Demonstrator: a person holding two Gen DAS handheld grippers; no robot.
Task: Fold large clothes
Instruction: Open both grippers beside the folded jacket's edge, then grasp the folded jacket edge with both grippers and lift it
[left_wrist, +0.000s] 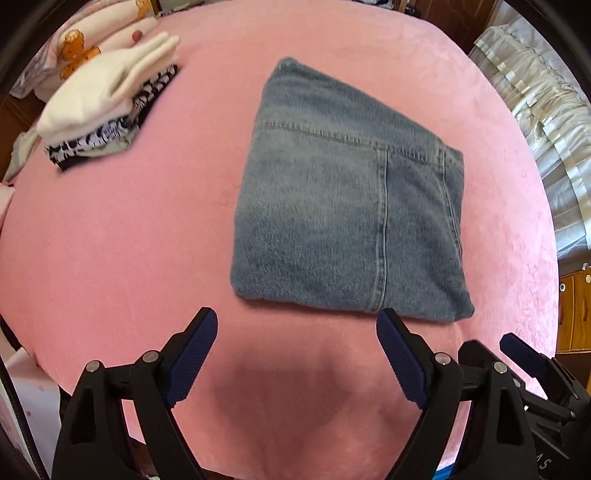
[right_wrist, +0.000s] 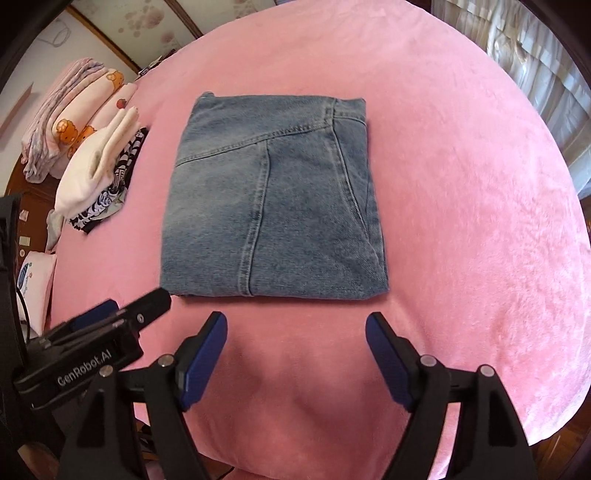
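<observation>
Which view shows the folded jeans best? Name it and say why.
The right wrist view: the folded jeans lie near centre, almost square-on, all edges visible on the pink cover. The left wrist view shows them whole too, but skewed and off to the right.

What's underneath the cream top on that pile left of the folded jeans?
Under the cream top lies a black-and-white patterned garment, then a grey-green edge. The pink cover beneath the pile is hidden.

The left gripper (left_wrist: 297, 319) hung with jaws spread wide, empty; the right gripper (right_wrist: 295, 323) hung likewise beside it, pointing steeply downward.
</observation>
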